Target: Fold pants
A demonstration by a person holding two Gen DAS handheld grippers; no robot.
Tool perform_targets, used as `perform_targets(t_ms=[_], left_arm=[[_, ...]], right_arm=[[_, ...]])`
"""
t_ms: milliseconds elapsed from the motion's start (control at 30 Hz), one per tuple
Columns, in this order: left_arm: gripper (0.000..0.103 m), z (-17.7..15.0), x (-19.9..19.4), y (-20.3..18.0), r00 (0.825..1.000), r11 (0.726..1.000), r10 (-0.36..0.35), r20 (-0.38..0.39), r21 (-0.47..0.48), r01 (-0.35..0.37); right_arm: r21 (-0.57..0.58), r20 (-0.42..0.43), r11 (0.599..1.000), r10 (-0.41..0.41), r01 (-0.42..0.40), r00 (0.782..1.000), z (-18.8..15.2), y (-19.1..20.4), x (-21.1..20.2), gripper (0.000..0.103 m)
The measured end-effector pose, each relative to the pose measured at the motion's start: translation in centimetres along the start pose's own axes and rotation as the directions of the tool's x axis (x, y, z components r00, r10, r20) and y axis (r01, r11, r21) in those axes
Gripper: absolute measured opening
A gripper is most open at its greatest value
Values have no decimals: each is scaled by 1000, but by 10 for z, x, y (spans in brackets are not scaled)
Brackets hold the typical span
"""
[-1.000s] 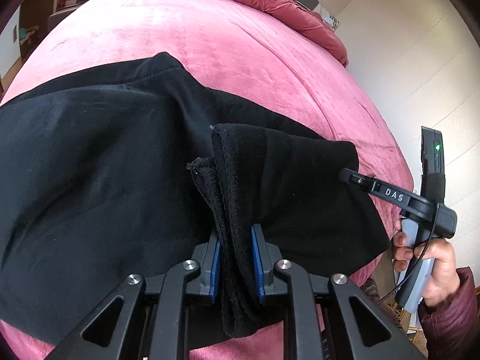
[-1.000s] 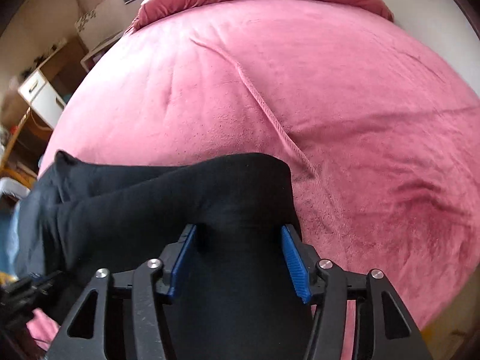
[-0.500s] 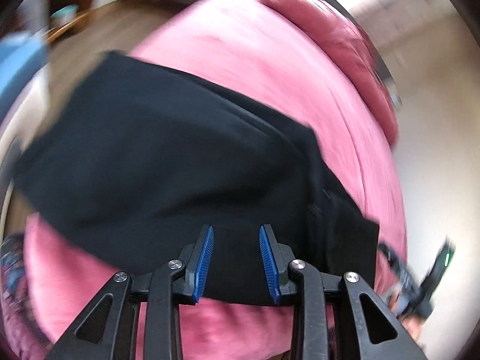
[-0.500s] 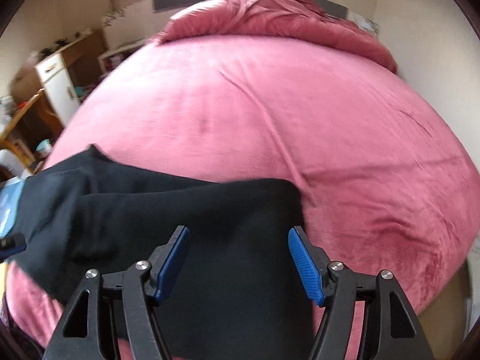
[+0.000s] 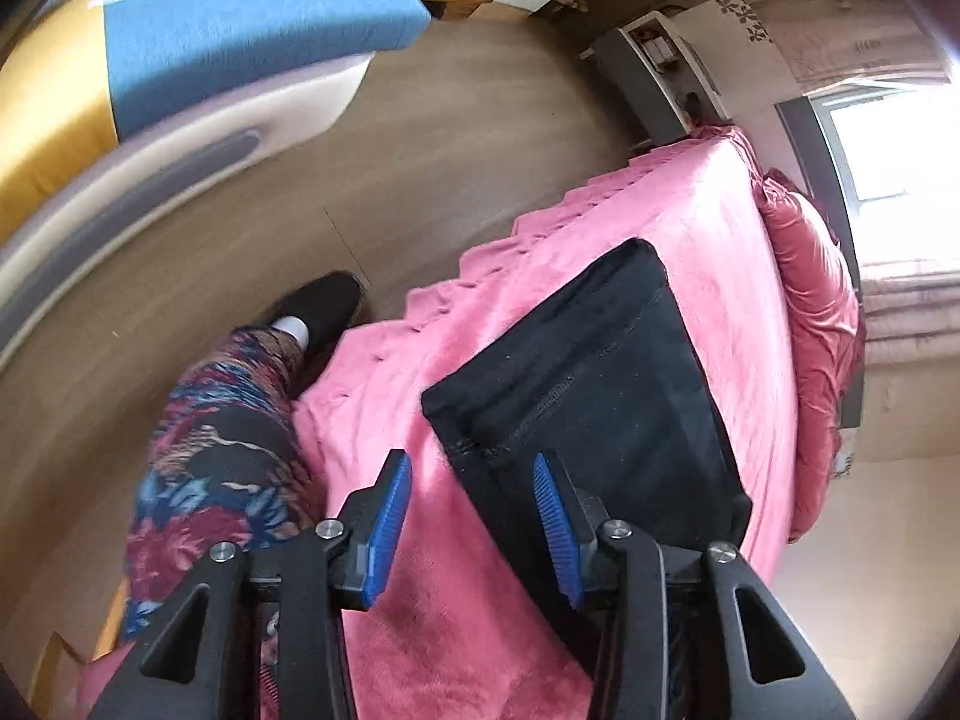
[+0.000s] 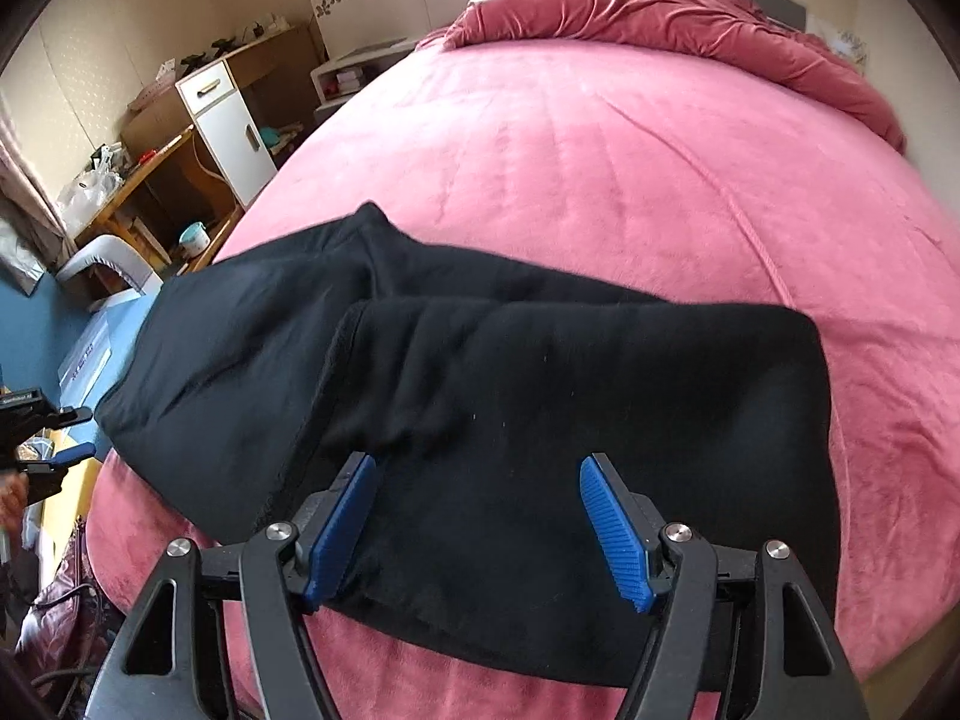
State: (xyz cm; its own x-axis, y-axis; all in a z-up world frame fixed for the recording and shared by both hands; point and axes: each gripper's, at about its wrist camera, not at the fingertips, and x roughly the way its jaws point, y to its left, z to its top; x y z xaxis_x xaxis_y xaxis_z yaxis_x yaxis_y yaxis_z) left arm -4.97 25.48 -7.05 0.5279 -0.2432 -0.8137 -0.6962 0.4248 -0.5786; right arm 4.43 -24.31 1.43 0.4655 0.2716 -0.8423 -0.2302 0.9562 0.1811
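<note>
**A:** Setting: a bedroom, with a pink velvet bedspread (image 6: 630,168) over the bed, a bunched duvet (image 6: 660,6) at the head and a wooden floor (image 5: 360,150) alongside. Where do the pants lie?

**B:** The black pants (image 6: 480,372) lie flat near the bed's foot edge, one layer doubled over another; its hemmed edge runs down the middle of the right wrist view. In your left view the same pants (image 5: 600,372) form a compact dark rectangle.

**A:** And your grippers?

**B:** Your right gripper (image 6: 480,516) hovers over the folded cloth, jaws spread wide, gripping nothing. Your left gripper (image 5: 474,522) is likewise parted and empty, off the pants' corner, angled toward the floor and your patterned trouser leg (image 5: 222,450).

**A:** Progress?

**B:** By my judgement, one fold is laid. A further fold to halve the bundle, or some smoothing, may remain; the top layer shows soft ridges.

**A:** What differs from a second ago?

**B:** Then your left fingers were pinched on a cloth edge; they have since let go, widened and swung away. Your right jaws were already apart, but have drawn back from the cloth.
</note>
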Motion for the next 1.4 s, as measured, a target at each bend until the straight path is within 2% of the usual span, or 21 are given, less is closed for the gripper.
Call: perform_targets(t_ms=[100, 167, 200, 267, 333, 433, 533, 600, 667, 700, 733, 767, 900, 1000, 1067, 1133, 1167, 1267, 1400], left_arm=[[44, 7, 12, 0, 1000, 1000, 17, 8, 6, -17], [43, 8, 17, 3, 1000, 1000, 2, 5, 1, -2], [41, 9, 18, 3, 1000, 1000, 5, 9, -2, -5], [30, 9, 17, 0, 1000, 1000, -1, 30, 27, 0], [19, 6, 11, -10, 998, 996, 5, 60, 85, -10], [16, -2, -5, -33, 993, 980, -13, 121, 198, -12], [15, -18, -23, -70, 985, 937, -92, 145, 349, 36], [15, -37, -32, -101, 980, 874, -137, 147, 483, 50], [14, -62, -35, -132, 976, 795, -180, 121, 602, 72], [14, -77, -35, -147, 975, 745, -198, 100, 662, 83], [14, -87, -34, -155, 975, 714, -206, 86, 694, 90], [14, -101, -31, -166, 975, 669, -211, 65, 737, 95], [14, -152, -11, -196, 988, 494, -152, 42, 868, 39], [14, -179, 3, -205, 993, 398, -105, 54, 917, -8], [14, -197, 11, -209, 994, 332, -82, 69, 942, -38], [13, -206, 15, -208, 995, 290, -67, 72, 956, -50], [14, -210, 17, -208, 996, 274, -59, 73, 960, -54], [14, -217, 21, -208, 996, 242, -52, 68, 969, -54], [13, -224, 22, -207, 996, 224, -49, 69, 973, -56]], right_arm=[[9, -20, 1000, -5, 5, 1000, -4, -3, 7, 71], [17, -27, 1000, -9, 9, 1000, -6, -6, 8, 71], [20, -30, 1000, -12, 12, 999, -6, -7, 9, 71], [27, -41, 1000, -15, 16, 999, -8, -10, 12, 71], [35, -51, 999, -15, 17, 999, -9, -13, 16, 72], [37, -57, 999, -18, 20, 998, -11, -14, 20, 72], [28, -54, 999, -22, 23, 998, -11, -14, 20, 73], [27, -53, 999, -20, 21, 998, -11, -14, 20, 73], [30, -52, 999, -16, 18, 999, -12, -15, 20, 73], [32, -52, 999, -13, 15, 999, -12, -15, 20, 73], [32, -52, 999, -9, 11, 999, -12, -16, 19, 73], [33, -53, 999, -5, 7, 999, -12, -16, 19, 73], [49, -51, 999, 22, -19, 998, -13, -21, 15, 73], [83, -43, 994, 73, -69, 996, -9, -27, 12, 73], [119, -30, 984, 135, -131, 990, -5, -31, 8, 73], [150, -14, 968, 204, -200, 979, 1, -35, 4, 73], [170, -2, 952, 259, -255, 966, 6, -37, 2, 73], [207, 15, 904, 379, -374, 925, 21, -36, 3, 74], [207, 10, 821, 542, -532, 840, 52, -16, 13, 81]])
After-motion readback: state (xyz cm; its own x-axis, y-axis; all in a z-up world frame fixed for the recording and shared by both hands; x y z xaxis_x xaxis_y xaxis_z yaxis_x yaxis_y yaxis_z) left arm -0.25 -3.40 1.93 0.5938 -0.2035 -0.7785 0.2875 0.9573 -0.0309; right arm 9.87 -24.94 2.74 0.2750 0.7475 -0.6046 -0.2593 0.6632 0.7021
